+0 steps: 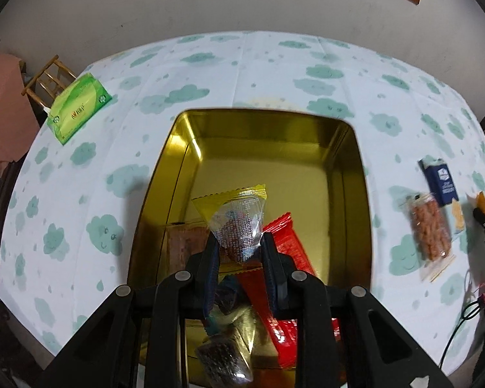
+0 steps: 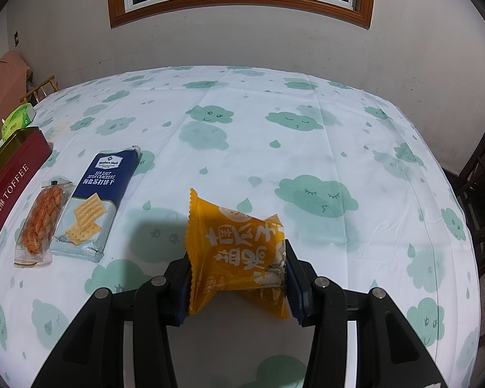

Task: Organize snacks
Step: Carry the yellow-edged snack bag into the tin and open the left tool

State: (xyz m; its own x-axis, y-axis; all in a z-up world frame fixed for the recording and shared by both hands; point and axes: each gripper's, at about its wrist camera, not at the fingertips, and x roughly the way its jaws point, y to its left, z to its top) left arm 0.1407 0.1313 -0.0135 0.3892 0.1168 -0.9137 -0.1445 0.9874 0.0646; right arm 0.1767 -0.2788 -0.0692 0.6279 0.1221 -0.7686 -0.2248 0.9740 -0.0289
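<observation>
left gripper (image 1: 237,242) is clamped on a small clear-and-yellow snack packet (image 1: 239,223), holding it above the open gold toffee tin (image 1: 349,148). a red wrapper (image 1: 284,249) and a dark packet (image 1: 223,355) already lie in the tin, below the held one. right gripper (image 2: 237,278) is closed on an orange snack pouch (image 2: 232,252), pinching its sides so it stands up clear of the worktop (image 2: 274,135).

two snacks are not yet in the tin: a clear pack of twisted fried dough sticks (image 2: 40,218) and a blue pack of sea salt soda crackers (image 2: 93,197), lying side by side and touching, just beside the tin's red outer wall (image 2: 9,194). a green tissue pack (image 1: 79,106) sits far off at the worktop's left edge.

the step in hand looks like dropping the left packet into the tin. next calls for lowering it over the bare gold floor at the far end, then opening the jaws; after that the orange pouch needs carrying across to the tin.
</observation>
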